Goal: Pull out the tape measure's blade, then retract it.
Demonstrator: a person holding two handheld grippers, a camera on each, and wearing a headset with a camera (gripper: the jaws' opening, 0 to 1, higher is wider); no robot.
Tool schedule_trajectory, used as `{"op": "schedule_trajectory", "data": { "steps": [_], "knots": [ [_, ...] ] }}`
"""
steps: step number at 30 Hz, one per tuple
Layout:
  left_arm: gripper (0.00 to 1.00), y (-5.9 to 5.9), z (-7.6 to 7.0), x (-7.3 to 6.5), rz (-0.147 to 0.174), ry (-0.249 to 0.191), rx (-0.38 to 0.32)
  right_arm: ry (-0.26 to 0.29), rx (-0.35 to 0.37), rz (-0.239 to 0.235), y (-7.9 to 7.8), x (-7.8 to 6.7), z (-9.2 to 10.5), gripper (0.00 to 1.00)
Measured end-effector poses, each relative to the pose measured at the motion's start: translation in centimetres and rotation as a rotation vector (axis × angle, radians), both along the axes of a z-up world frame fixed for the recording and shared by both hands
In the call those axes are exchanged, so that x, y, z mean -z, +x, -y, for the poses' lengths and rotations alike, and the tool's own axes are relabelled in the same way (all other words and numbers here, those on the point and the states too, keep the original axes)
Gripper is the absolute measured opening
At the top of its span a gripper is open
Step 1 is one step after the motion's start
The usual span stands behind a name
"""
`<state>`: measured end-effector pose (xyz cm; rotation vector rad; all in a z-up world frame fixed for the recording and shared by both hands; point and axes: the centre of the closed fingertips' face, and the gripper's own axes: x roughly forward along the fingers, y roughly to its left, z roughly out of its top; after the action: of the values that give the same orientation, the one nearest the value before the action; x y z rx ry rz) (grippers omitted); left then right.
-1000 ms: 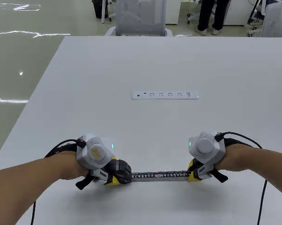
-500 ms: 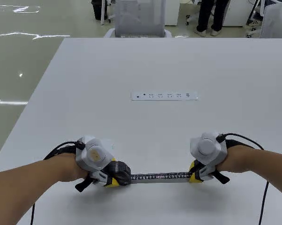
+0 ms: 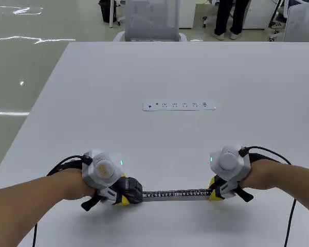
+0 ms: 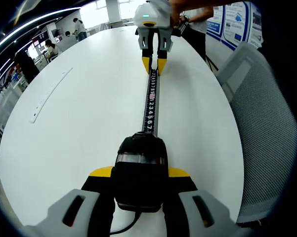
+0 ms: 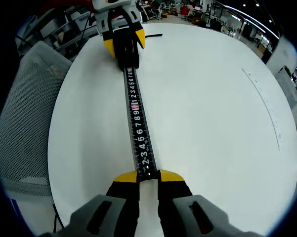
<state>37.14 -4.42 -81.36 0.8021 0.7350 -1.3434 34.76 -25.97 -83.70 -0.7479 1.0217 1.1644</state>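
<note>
"So where was the tape measure [image 3: 130,189]?"
"Near table [image 3: 169,67] edge, w/ my L claw [image 4: 141,174] clamped on its case. My R claw [image 5: 148,177] pinched the blade [image 5: 137,118] tip (numbers up), blade stretched flat btwn both."

Grey grippers [image 3: 124,197] have yellow-tipped jaws, black cables [image 3: 271,151].

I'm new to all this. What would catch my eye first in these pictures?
A tape measure's blade lies stretched flat near the front edge of the white table, between two hand-held tools. The left tool clamps the black case, and the right tool pinches the blade's tip. Farther out, mid-table, lies a white power strip.
</note>
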Motion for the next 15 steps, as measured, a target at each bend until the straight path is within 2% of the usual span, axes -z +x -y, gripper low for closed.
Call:
{"op": "schedule_trajectory", "data": {
  "steps": [15],
  "knots": [
    [0.33,0.04,0.02,-0.02,-0.002,-0.001,0.000,-0.006,0.005,-0.001,-0.03,-0.01,0.86,0.12]
  ]
}}
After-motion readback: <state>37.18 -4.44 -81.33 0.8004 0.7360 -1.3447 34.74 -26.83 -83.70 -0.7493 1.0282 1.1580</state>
